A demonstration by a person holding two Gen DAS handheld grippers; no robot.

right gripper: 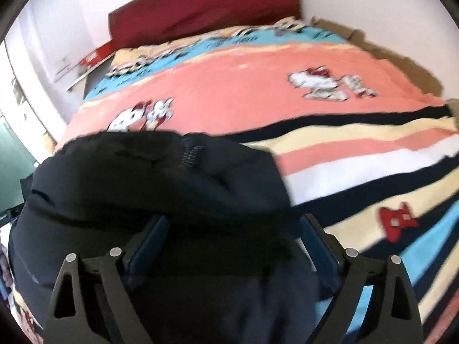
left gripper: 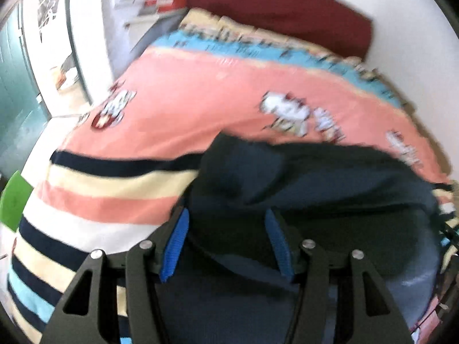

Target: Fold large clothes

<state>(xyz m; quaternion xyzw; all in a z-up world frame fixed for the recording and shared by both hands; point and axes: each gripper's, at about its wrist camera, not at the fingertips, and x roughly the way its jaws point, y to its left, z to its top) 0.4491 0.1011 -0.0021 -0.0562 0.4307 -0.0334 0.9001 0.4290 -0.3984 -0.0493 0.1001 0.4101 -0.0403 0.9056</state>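
A large dark navy garment point(left gripper: 315, 177) hangs bunched over the near part of a bed. In the left wrist view my left gripper point(left gripper: 226, 240) has its blue pads point(left gripper: 175, 243) about half apart, shut on a thick fold of the cloth. In the right wrist view the same garment point(right gripper: 143, 172), with a small ribbed tab on top, bulges over my right gripper point(right gripper: 232, 243). Its jaws stand wide, the cloth fills the whole gap and hides the fingertips. The raised edge casts a shadow on the cover.
The bed wears a pink, cream, navy and blue striped cover point(left gripper: 186, 100) with cartoon prints point(right gripper: 315, 86). A dark red headboard point(right gripper: 200, 8) stands against the white wall. Brown cardboard point(right gripper: 387, 48) lies along the bed's far right edge. A green object point(left gripper: 13, 203) and a teal door point(left gripper: 14, 86) are at left.
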